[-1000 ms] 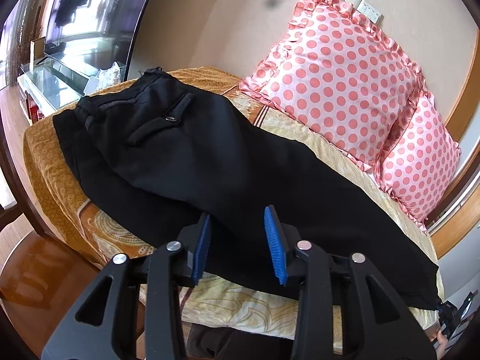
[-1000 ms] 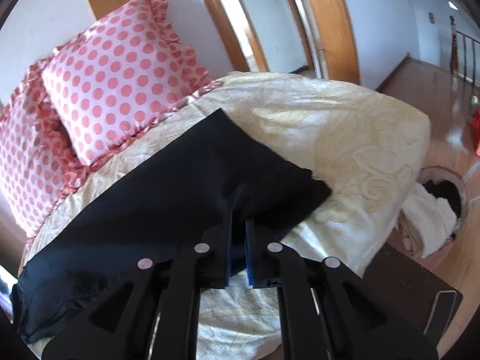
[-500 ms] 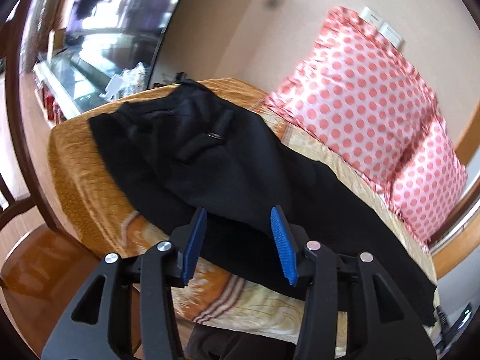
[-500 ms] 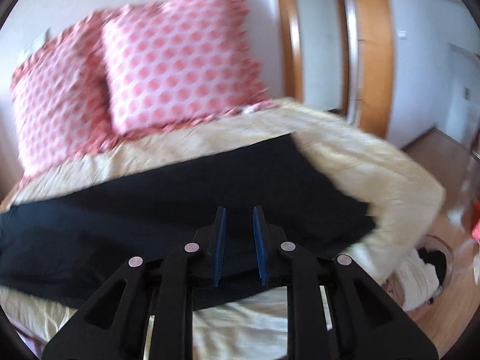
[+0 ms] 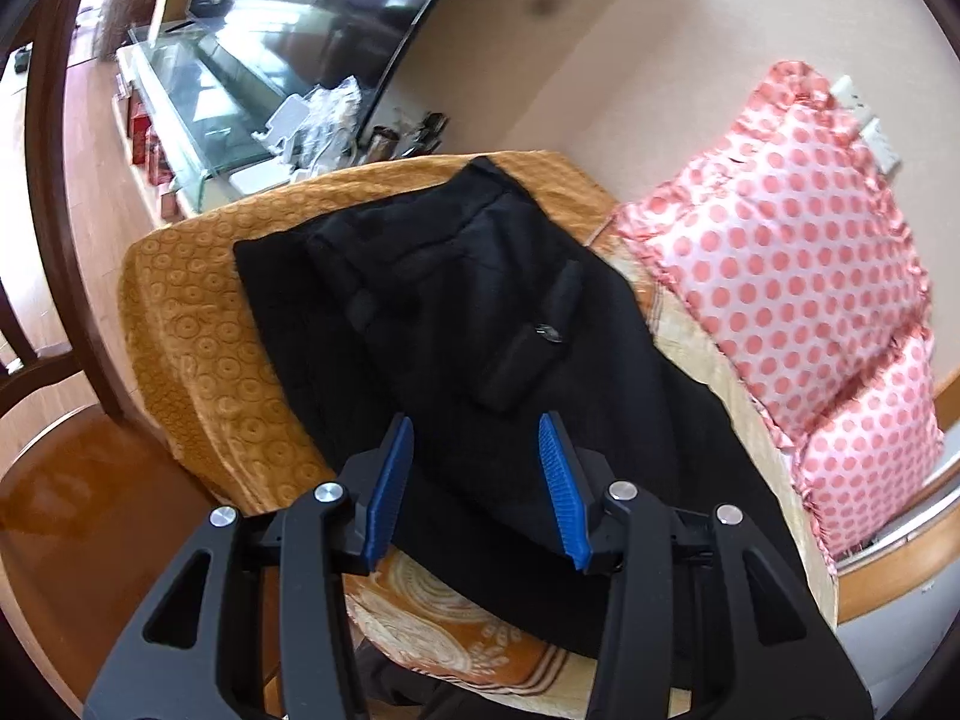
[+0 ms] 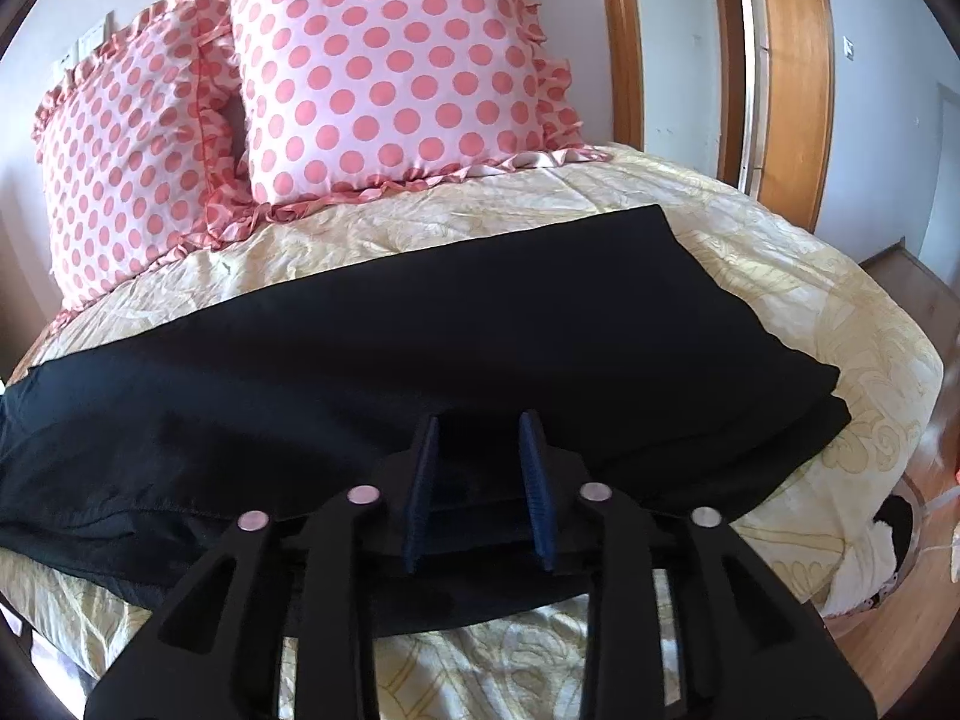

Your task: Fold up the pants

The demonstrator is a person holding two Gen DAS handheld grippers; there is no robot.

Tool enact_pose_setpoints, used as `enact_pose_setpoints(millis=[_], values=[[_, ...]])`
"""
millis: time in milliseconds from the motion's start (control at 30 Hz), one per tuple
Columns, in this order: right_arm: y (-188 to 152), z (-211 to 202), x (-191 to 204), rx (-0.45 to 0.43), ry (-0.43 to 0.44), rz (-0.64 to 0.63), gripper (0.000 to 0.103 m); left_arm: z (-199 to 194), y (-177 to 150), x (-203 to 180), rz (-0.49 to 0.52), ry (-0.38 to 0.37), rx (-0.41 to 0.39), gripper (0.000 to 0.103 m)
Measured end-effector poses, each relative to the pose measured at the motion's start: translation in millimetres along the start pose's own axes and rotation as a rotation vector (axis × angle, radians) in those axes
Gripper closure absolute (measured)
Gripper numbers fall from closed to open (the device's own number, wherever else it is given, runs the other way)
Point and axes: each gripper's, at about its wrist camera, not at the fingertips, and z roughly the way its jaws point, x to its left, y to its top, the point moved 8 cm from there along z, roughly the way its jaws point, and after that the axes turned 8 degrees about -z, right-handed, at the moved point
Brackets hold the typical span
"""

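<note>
Black pants (image 5: 480, 330) lie flat across the bed, folded lengthwise with one leg on the other. The waist end with a back pocket shows in the left wrist view. The leg ends (image 6: 690, 324) show in the right wrist view. My left gripper (image 5: 474, 438) is open and empty above the seat of the pants. My right gripper (image 6: 477, 438) is open and empty just above the near edge of the legs, holding nothing.
Two pink polka-dot pillows (image 6: 384, 72) lean on the wall at the head of the bed. The yellow bedspread (image 6: 810, 276) covers the bed. A glass TV stand (image 5: 198, 96) is at the left. A basket with cloth (image 6: 888, 546) stands on the floor at the right.
My right gripper opened and let go of the pant leg, then swung left along the legs. My left gripper moved toward the waist end and stayed open.
</note>
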Motion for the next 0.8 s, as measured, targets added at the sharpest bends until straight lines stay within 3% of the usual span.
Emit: enact_pose_setpoints(millis=[133,433,500,567,700,800], values=[[0,2,3,-0.004,-0.006,-0.014,0.064,7,-4,8,-0.013,0.024,0.026,0.06],[1,2,4,-0.005,-0.007,-0.016,0.063,15,13,10,-0.074,0.007,0.002,0.061],[1,2,4,-0.005,-0.008,-0.018,0.062,15,15,12,-0.081,0.017,-0.001,0.071],[2,2,5,-0.005,-0.009,-0.02,0.062,12,16,14,-0.085,0.025,-0.013,0.088],[2,1,6,-0.006,-0.009,-0.025,0.061,3,20,18,-0.079,0.018,-0.034,0.096],[1,1,7,-0.004,-0.011,-0.028,0.062,-13,23,18,-0.011,0.046,-0.064,0.097]])
